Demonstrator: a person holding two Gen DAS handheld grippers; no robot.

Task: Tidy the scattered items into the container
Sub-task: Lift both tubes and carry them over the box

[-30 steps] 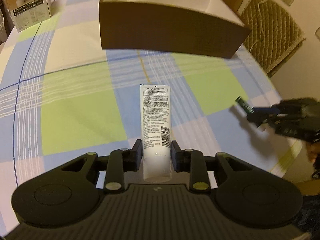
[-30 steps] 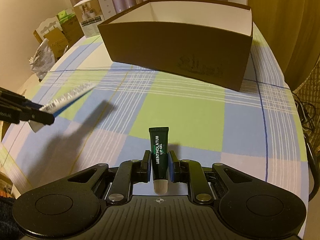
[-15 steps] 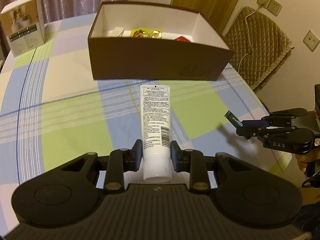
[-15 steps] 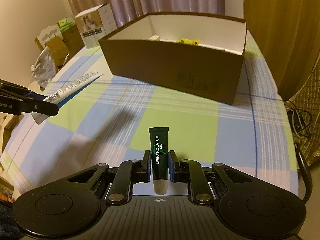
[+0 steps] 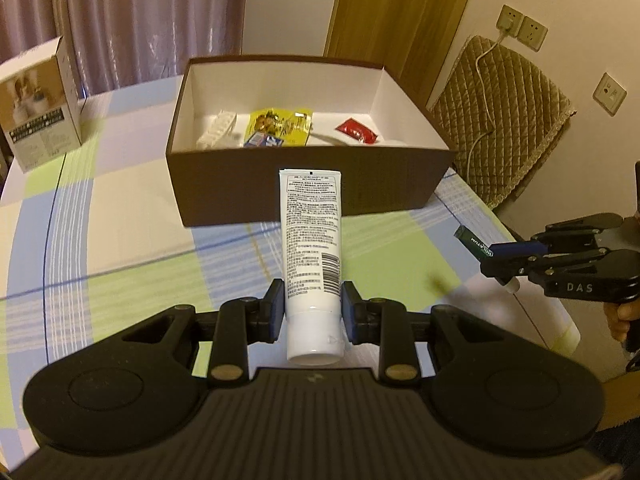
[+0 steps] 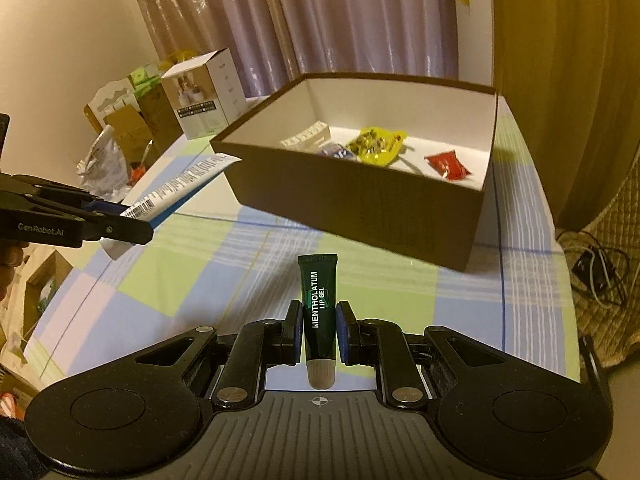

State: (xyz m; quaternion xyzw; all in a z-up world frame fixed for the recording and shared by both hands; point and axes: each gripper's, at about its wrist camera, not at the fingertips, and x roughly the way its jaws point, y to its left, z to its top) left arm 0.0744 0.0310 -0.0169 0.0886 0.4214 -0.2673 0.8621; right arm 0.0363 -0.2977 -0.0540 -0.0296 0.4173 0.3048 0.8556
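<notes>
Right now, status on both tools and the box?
Left tool shut on white tube. Right tool shut on green lip gel. Brown box ahead, open, nothing blocking.

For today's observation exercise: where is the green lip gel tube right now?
The lip gel tube is clamped in the right gripper, held above the checked tablecloth short of the brown box; the left wrist view shows it at far right.

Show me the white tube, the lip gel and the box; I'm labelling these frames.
white tube [image 5: 311, 240], left wrist view, on its printed back.
lip gel [image 6: 319, 304], right wrist view, on its lettering.
box [image 6: 360, 204], right wrist view, on its brown front wall.
</notes>
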